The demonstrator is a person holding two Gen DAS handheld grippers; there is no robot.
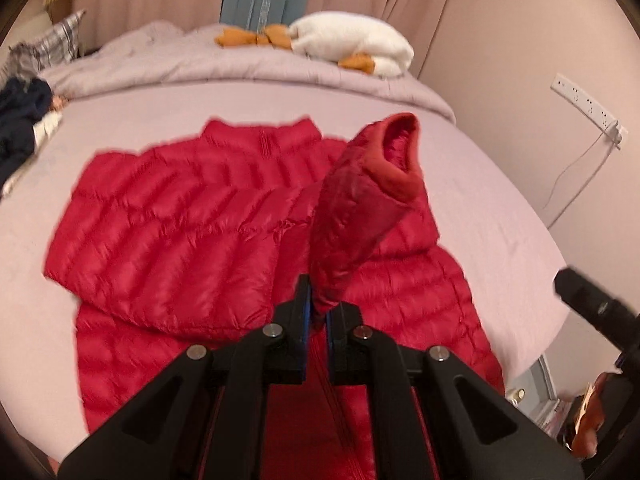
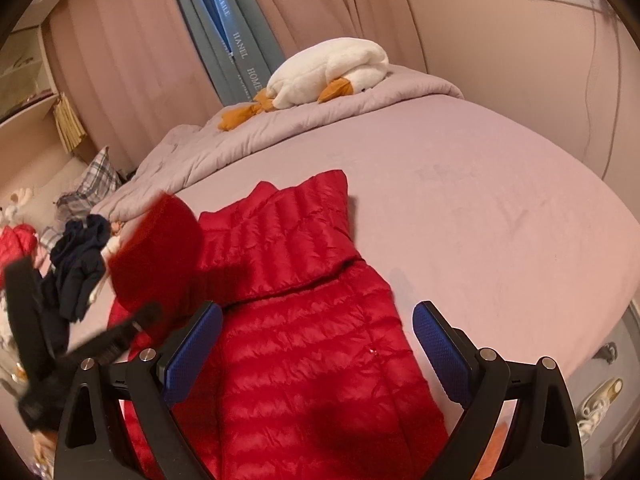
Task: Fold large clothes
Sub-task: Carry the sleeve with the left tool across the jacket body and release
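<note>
A red quilted down jacket (image 1: 168, 232) lies spread on the pink bed, collar toward the far side. My left gripper (image 1: 318, 300) is shut on one sleeve (image 1: 360, 208) and holds it raised above the jacket's body, its cuff opening pointing up and away. In the right wrist view the same jacket (image 2: 304, 352) lies under my right gripper (image 2: 318, 320), which stands open over it with nothing between its blue pads (image 2: 436, 344). The lifted sleeve (image 2: 160, 256) appears blurred at the left, with the left gripper (image 2: 120, 332) below it.
A white plush goose (image 1: 360, 48) lies on the folded grey duvet (image 1: 248, 64) at the far end. Dark clothes (image 2: 80, 264) are heaped by the bed's left edge, near a plaid pillow (image 2: 96, 184). A power strip (image 1: 588, 108) hangs on the right wall.
</note>
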